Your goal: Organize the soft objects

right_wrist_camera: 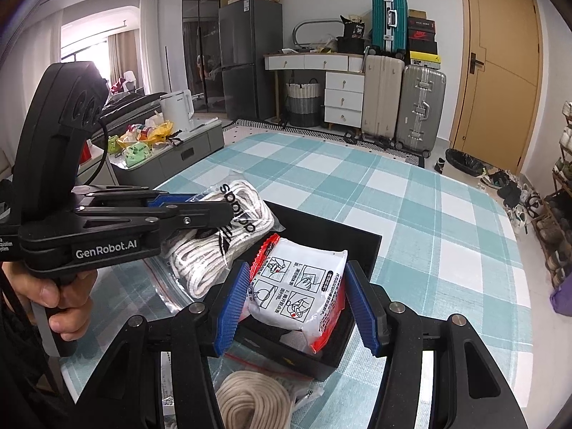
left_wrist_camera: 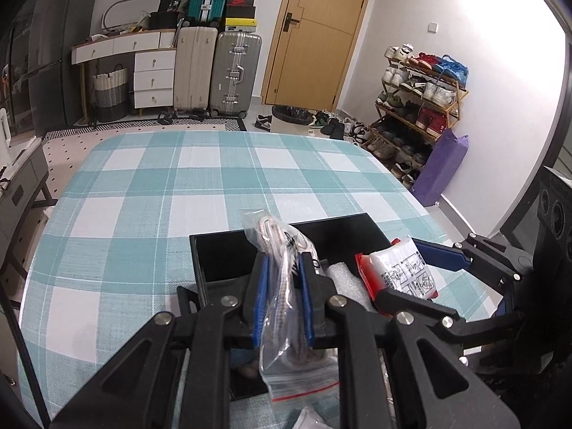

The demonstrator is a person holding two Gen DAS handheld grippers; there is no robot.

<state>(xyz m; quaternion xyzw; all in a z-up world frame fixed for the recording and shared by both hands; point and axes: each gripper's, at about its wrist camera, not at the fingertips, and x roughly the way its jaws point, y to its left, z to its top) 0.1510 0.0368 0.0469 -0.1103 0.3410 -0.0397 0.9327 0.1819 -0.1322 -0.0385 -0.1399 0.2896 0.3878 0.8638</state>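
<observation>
Both loads over shallow black rectangular tray (left_wrist_camera: pixel 221 250): left gripper (left_wrist_camera: pixel 284 296) clamped on clear zip bag of white laces (left_wrist_camera: pixel 286 286), right gripper (right_wrist_camera: pixel 298 304) clamped on white-red soft packet (right_wrist_camera: pixel 300 286). Next, I'd judge: lower, release.

I see the box (right_wrist_camera: pixel 361 246) mid-frame on the table (right_wrist_camera: pixel 429 214), rope bag (right_wrist_camera: pixel 228 236) at its left, wipes packet (right_wrist_camera: pixel 300 286) over it.

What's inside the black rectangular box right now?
In the black rectangular box, a piece of white bubble wrap lies on the floor. The grippers and their held packets hide the near part of the interior, so anything there cannot be seen.
</observation>
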